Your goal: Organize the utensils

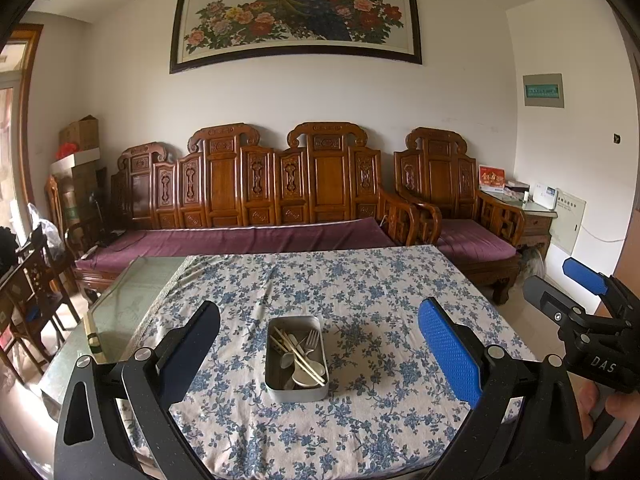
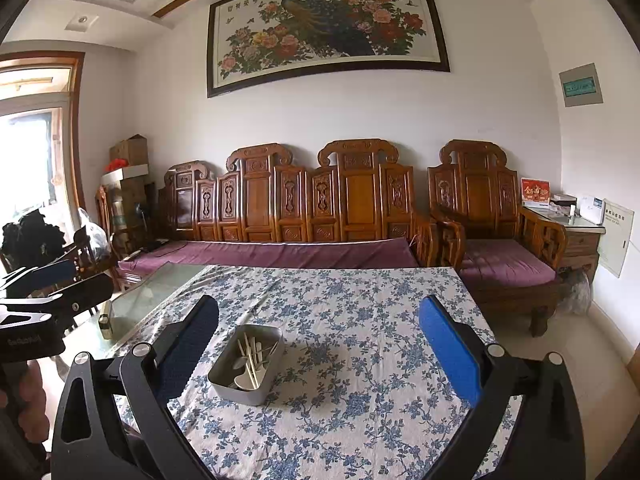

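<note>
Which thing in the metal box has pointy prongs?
The fork, lying in the metal box. It alone has prongs; the spoons are round, the chopsticks plain sticks.

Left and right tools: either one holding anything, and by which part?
Nothing held. The left tool and right tool are both open and empty above the table. The utensils lie untouched in the metal tin.
</note>
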`<state>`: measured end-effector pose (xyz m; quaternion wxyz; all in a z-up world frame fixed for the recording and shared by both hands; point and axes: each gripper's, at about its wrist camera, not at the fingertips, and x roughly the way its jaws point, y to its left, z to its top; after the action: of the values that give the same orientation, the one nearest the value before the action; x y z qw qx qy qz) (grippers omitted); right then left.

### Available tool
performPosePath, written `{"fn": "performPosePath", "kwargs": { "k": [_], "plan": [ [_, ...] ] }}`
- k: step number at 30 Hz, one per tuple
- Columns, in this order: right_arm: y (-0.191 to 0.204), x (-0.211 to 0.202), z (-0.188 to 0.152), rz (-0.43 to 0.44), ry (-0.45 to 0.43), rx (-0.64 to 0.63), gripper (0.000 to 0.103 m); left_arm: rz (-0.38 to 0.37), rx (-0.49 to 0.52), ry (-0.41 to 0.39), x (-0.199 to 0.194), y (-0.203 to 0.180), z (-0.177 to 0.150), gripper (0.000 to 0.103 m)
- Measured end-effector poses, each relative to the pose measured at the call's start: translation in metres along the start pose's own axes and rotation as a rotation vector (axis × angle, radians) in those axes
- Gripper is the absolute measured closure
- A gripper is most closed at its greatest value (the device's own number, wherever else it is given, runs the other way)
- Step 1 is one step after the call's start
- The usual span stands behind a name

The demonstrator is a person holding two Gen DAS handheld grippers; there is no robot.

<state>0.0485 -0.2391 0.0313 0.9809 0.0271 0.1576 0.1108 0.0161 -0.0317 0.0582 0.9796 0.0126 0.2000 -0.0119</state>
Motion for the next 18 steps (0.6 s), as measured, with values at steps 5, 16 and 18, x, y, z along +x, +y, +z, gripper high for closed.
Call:
{"fn": "performPosePath", "kwargs": {
  "k": [5,16,18],
  "plan": [
    [-0.0001,0.0001,-0.0018,0.001,0.0,0.0,0.002,-0.002,0.0,0.001,0.0003,0.0008,-0.0003,0.007],
    [0.0021,0.0001,-0.003,0.003,0.001,0.0,0.002,-0.004,0.002,0.002,-0.001,-0.0004,0.0021,0.007],
    [0.0021,0.0001,-0.002,0.003,0.002,0.002,0.002,-0.006,0.003,0.003,-0.001,-0.0012,0.0028,0.007]
  ]
}}
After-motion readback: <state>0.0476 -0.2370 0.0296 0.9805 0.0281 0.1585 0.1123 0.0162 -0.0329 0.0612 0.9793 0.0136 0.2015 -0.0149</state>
